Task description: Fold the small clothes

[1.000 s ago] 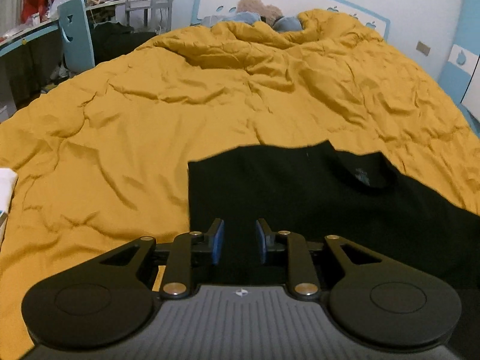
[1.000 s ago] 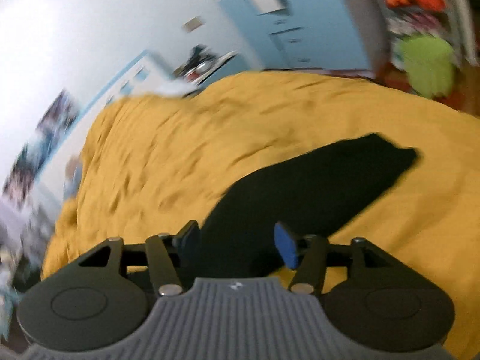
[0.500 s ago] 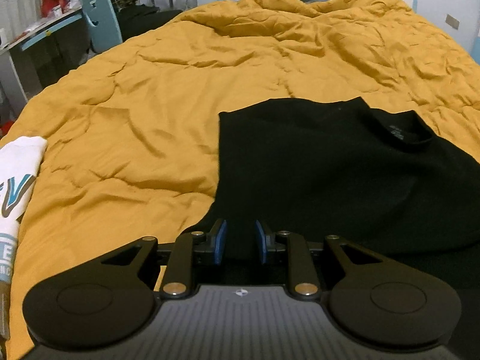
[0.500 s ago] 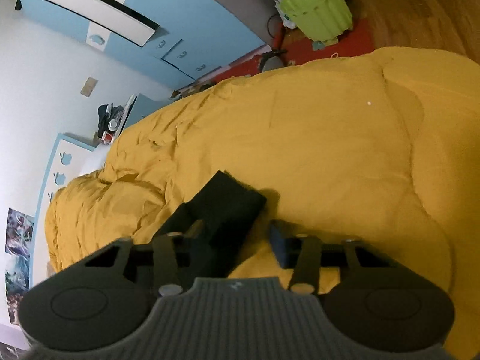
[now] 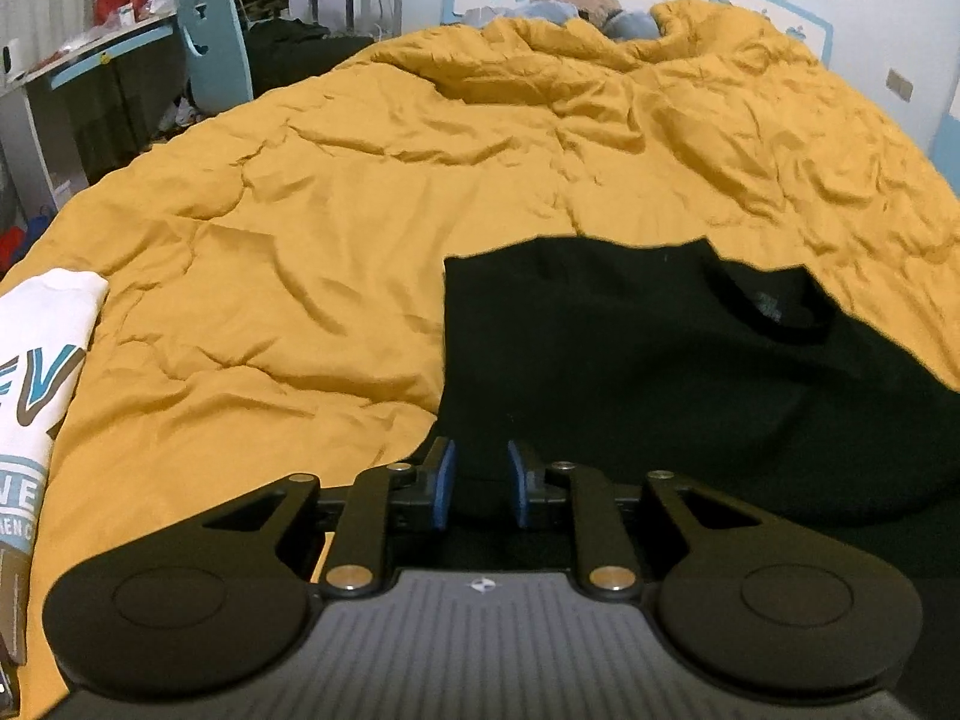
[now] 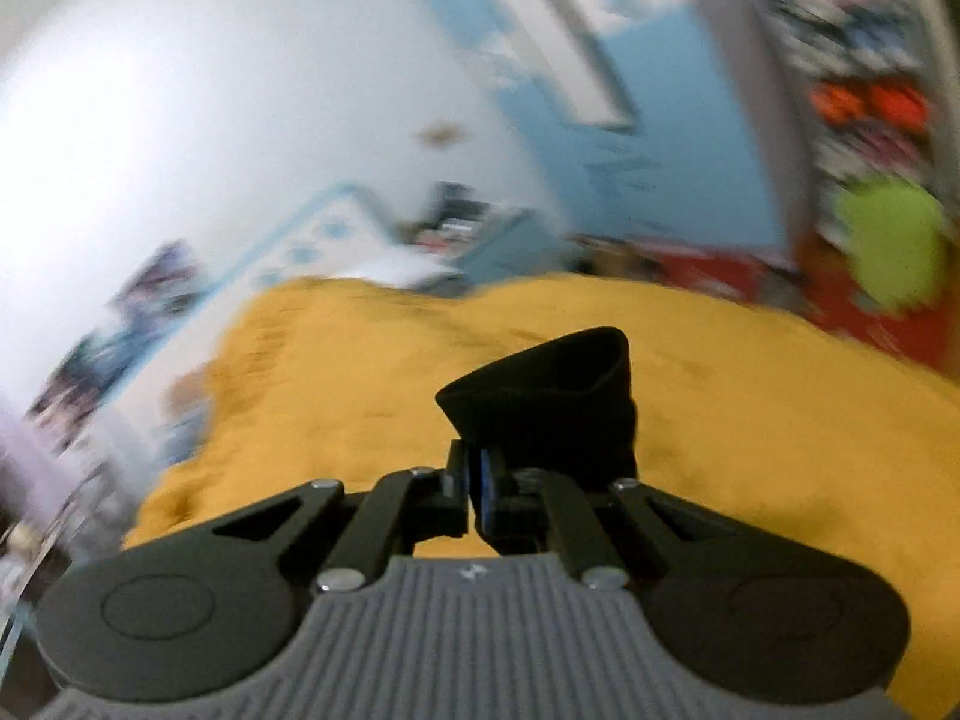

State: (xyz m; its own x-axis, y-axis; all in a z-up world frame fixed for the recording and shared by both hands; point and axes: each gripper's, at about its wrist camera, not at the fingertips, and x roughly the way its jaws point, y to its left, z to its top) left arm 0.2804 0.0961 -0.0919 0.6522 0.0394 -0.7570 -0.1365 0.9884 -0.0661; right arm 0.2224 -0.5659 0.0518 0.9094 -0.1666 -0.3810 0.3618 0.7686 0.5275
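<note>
Shirt (image 5: 690, 372), black, lies on the bed's yellow duvet (image 5: 360, 228), and both tongs work on it. Right tongs (image 6: 474, 480) are clenched on a sleeve (image 6: 552, 396), the pads almost touching with dark cloth pinched between them; the cuff stands up above the tips, raised off the duvet. That view is blurred, so little else there can be read. Left tongs (image 5: 478, 483) sit low at the shirt's near left edge, the blue pads a little apart with black cloth in the gap; whether they actually pinch it I cannot tell.

Outward from the left tongs, the shirt's body spreads flat, its left edge straight, its collar (image 5: 774, 306) toward the far right. A white printed garment (image 5: 42, 354) lies apart at the left edge of the bed; whether it is already folded I cannot tell. Beyond the bed stand a blue chair (image 5: 210, 42) and a cluttered desk (image 5: 90, 54).

By my judgement the fold is early: the sleeve is lifted, seemingly to be laid across the body. The other sleeve, the lengthwise folds and the final halving look to be left.
</note>
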